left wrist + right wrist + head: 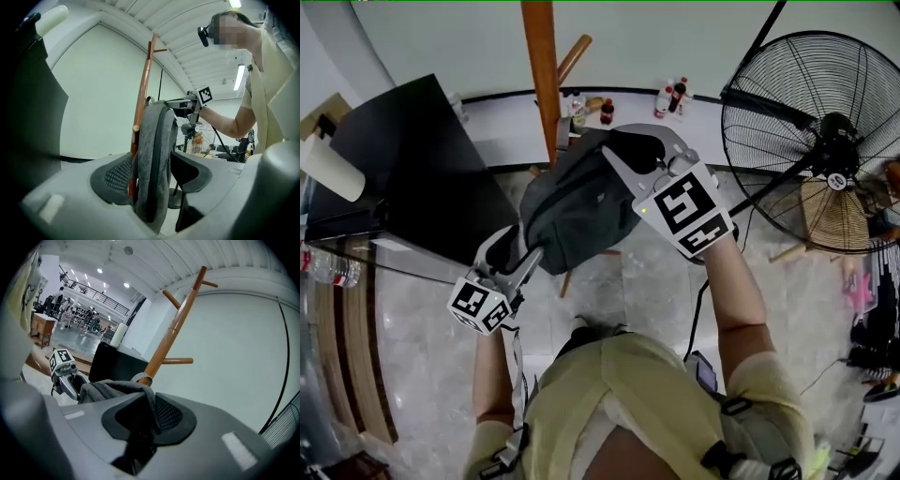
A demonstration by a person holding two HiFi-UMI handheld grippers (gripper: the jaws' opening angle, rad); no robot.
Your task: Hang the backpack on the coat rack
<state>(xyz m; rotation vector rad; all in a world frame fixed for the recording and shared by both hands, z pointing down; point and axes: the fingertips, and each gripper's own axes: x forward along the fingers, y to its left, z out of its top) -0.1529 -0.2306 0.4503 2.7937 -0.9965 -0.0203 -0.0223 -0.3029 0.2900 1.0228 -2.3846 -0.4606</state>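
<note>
A grey backpack (581, 202) hangs in the air against the wooden coat rack (542, 75). My right gripper (623, 148) is at its top, shut on a fold of its fabric (112, 390). In the right gripper view a grey loop (140, 378) lies by the rack pole (173, 329). My left gripper (525, 246) is at the backpack's lower left side. Its jaws stand wide open, with the backpack's edge (154, 154) between them and a gap on the right side. The rack (143, 89) rises just behind it.
A black cabinet (403, 169) with a paper roll (333, 169) stands left of the rack. A large floor fan (811, 141) stands on the right. Several bottles (670, 98) line the wall's base. Cables and clutter lie at the far right.
</note>
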